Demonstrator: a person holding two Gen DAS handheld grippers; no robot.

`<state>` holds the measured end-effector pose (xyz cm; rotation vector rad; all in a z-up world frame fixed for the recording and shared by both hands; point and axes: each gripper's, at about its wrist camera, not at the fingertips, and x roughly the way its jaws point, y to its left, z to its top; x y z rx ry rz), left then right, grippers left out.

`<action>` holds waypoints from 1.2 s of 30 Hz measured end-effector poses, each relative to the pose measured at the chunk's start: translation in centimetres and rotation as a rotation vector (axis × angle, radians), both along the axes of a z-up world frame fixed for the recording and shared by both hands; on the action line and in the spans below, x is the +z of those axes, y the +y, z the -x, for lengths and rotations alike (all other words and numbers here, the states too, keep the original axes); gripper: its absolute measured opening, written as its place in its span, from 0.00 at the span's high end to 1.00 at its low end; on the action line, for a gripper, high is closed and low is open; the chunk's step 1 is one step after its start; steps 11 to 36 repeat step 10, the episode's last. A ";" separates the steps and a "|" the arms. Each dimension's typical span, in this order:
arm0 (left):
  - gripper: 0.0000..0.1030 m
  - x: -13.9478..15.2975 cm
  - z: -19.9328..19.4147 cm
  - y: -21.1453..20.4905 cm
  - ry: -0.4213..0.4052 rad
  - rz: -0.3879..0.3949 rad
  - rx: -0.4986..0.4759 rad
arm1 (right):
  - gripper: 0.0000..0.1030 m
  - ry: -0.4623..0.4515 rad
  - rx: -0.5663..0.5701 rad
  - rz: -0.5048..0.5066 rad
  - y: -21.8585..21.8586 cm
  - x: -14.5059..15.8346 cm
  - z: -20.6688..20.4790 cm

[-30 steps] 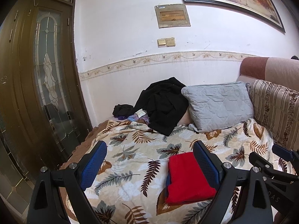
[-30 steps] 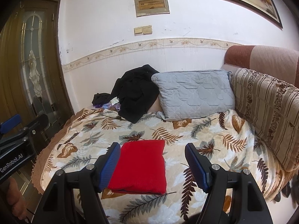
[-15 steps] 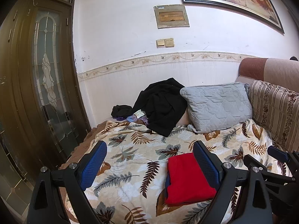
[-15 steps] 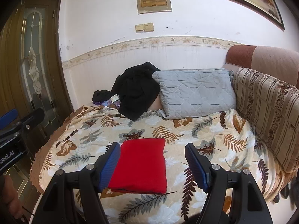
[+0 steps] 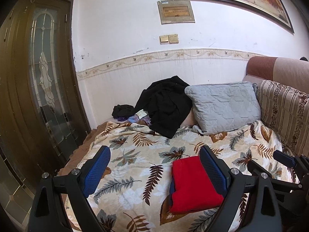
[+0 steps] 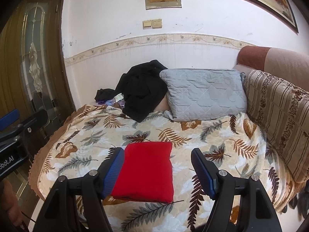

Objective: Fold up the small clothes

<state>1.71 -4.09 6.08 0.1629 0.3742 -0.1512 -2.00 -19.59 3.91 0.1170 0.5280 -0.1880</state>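
Wall (image 6: 202, 58): white, with a flowered border strip, filling the view from 10 to 2 o'clock.
Door (image 5: 38, 89): dark wood with leaded glass, at 9 o'clock.
Bed cover (image 6: 222, 145): cream with brown and grey leaves, spread across the lower middle.
Sofa back (image 6: 280, 116): striped brown and beige, at 3 o'clock.
Pillow (image 6: 204, 92): grey, quilted, leaning at the far edge of the bed cover, about 1 o'clock.
Black clothes (image 6: 143, 92): a loose heap just left of the pillow, touching it.
Red cloth (image 6: 146, 170): folded into a flat rectangle, lying on the bed cover at 6 o'clock.
Right gripper (image 6: 157, 169): jaws wide apart, holding nothing; the red cloth lies beyond and between them, nearer the left pad, which overlaps its left edge in view.
Left gripper (image 5: 155, 171): jaws wide apart, holding nothing; the red cloth sits by the right pad, at 5 o'clock.
Writing: "bot.AI" in white on the left gripper's body, at 8 o'clock in the right wrist view; the wall plaque's text is too small to read.
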 end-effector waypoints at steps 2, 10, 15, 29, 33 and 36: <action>0.09 -0.2 -0.5 -0.2 0.004 -0.005 -0.002 | 0.27 0.006 0.004 -0.001 0.0 -0.3 -0.5; 0.09 -1.9 -3.3 -0.8 0.039 0.025 -0.058 | 0.27 0.050 0.010 -0.040 -1.8 -2.2 -3.6; 0.09 -1.9 -3.3 -0.8 0.039 0.025 -0.058 | 0.27 0.050 0.010 -0.040 -1.8 -2.2 -3.6; 0.09 -1.9 -3.3 -0.8 0.039 0.025 -0.058 | 0.27 0.050 0.010 -0.040 -1.8 -2.2 -3.6; 0.09 -1.9 -3.3 -0.8 0.039 0.025 -0.058 | 0.27 0.050 0.010 -0.040 -1.8 -2.2 -3.6; 0.09 -1.9 -3.3 -0.8 0.039 0.025 -0.058 | 0.27 0.050 0.010 -0.040 -1.8 -2.2 -3.6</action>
